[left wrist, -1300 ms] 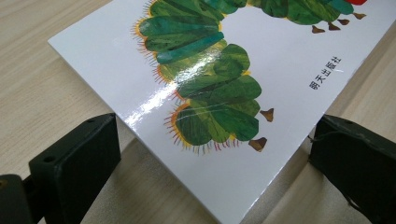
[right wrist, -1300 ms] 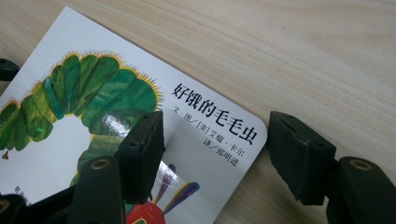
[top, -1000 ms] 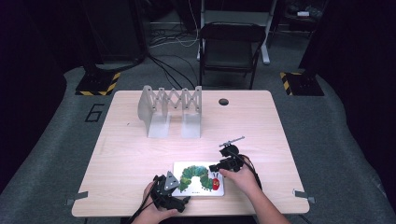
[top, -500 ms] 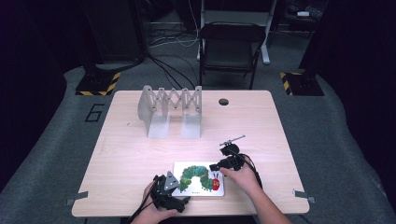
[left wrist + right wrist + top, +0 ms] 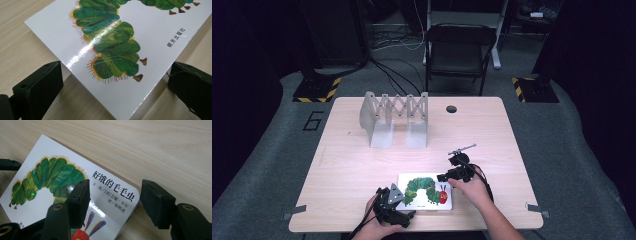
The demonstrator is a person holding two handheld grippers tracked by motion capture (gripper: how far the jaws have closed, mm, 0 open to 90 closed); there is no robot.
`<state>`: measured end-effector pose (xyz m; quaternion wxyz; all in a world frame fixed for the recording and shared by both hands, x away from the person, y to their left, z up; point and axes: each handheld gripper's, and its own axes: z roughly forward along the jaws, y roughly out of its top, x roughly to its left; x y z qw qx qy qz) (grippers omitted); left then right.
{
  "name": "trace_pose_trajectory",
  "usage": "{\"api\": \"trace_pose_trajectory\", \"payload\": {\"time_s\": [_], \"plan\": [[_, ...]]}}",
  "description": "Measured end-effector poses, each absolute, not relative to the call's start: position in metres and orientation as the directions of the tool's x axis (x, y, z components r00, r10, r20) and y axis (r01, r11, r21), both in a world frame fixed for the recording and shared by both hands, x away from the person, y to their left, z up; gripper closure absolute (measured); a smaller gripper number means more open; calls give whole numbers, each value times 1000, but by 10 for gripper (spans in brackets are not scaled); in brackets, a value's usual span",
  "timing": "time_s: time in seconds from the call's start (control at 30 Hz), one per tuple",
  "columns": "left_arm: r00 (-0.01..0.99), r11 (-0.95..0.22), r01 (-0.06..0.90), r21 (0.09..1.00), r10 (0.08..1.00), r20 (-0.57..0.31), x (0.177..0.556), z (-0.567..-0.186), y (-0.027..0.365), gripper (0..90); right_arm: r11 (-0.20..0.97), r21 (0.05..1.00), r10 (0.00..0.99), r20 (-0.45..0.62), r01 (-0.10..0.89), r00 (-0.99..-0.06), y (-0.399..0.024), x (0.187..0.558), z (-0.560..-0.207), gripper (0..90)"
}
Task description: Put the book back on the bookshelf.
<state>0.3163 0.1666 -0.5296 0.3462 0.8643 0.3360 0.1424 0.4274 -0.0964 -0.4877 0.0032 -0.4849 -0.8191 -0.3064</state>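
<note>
Book [image 5: 426, 191] with green caterpillar cover lies flat on the tabletop [image 5: 492, 135], lower centre of the high view, close to the near edge.

Left tongs [image 5: 393, 202] sit at the book's lower-left corner. In the left gripper view [image 5: 112, 82] the jaws stand wide, one either side of that corner, the corner poking in between them; pads clear of the cover, nothing gripped.

Right tongs [image 5: 451, 176] are at the book's upper-right corner in the high view. In the right gripper view [image 5: 113, 202] one jaw hovers over the cover next to the printed title, the other is off the book's rounded corner over bare wood. The jaws have just been closing a little, still wide, the book corner between them but not pinched.

Grey folding rack [image 5: 396, 117] stands in the upper middle of the tabletop, well apart from the book. Small dark tool [image 5: 462, 148] lies just above the right hand [image 5: 474, 190].
</note>
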Motion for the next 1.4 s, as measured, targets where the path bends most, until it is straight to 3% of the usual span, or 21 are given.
{"api": "trace_pose_trajectory", "payload": {"time_s": [1.4], "plan": [[719,-529,504,683,695,8,313,-528,162,0,354,484,811,268,800,-521,-91,424,-478,430]]}}
